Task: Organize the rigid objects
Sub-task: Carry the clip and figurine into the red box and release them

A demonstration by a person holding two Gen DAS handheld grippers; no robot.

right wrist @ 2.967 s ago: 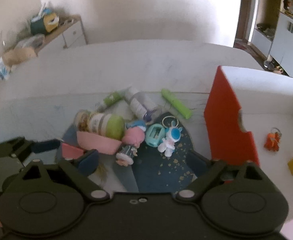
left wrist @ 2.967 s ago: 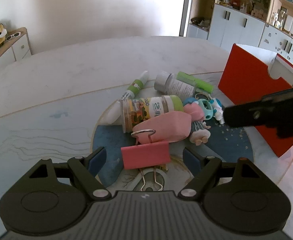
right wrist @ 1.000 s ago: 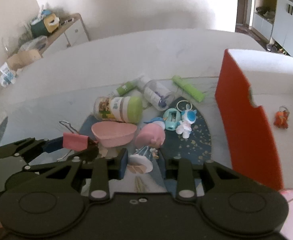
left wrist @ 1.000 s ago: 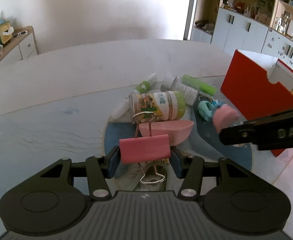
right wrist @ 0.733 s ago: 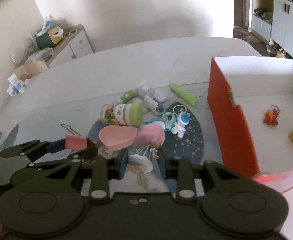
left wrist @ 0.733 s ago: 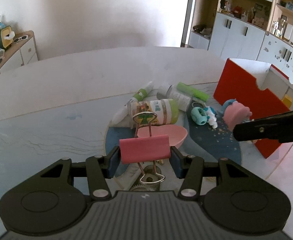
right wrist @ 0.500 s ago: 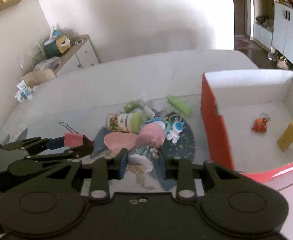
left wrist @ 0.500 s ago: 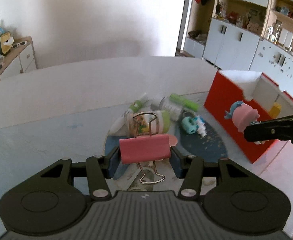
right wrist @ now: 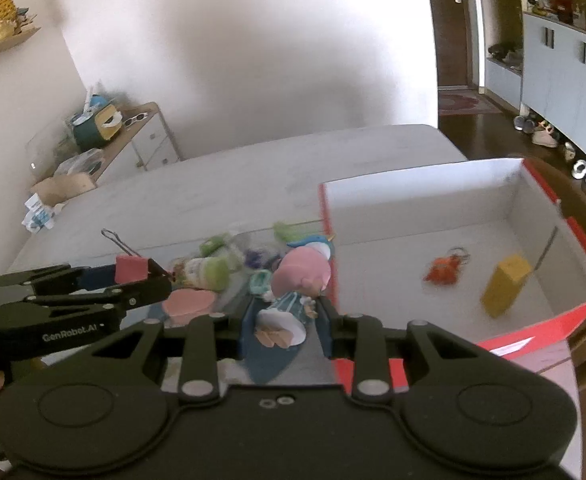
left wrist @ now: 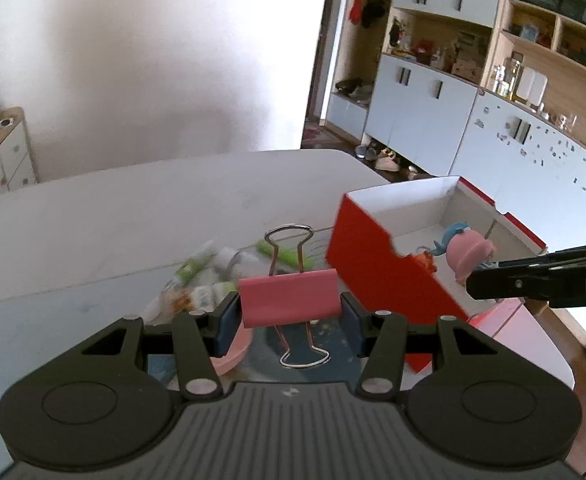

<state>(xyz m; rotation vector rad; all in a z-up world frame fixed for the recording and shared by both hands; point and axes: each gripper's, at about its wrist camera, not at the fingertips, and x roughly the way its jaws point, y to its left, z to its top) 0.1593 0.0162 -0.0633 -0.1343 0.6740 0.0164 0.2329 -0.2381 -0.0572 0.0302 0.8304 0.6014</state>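
Note:
My left gripper (left wrist: 289, 316) is shut on a pink binder clip (left wrist: 289, 297) and holds it high above the table; it also shows in the right wrist view (right wrist: 130, 267). My right gripper (right wrist: 285, 320) is shut on a pink-haired doll figure (right wrist: 293, 292), held near the left wall of the red box (right wrist: 533, 320). In the left wrist view the doll (left wrist: 467, 252) hangs over the red box (left wrist: 377, 264). The pile (right wrist: 221, 268) of bottles, tubes and a pink heart bowl (right wrist: 187, 304) lies below on the table.
The box holds an orange keychain (right wrist: 443, 270) and a yellow block (right wrist: 507, 290). A white table (right wrist: 233, 184) stretches behind. A sideboard (right wrist: 133, 140) stands at the far left, cabinets (left wrist: 473, 120) at the right.
Both grippers have risen and moved right toward the red box, carrying the clip and the doll. The pile now lies farther below.

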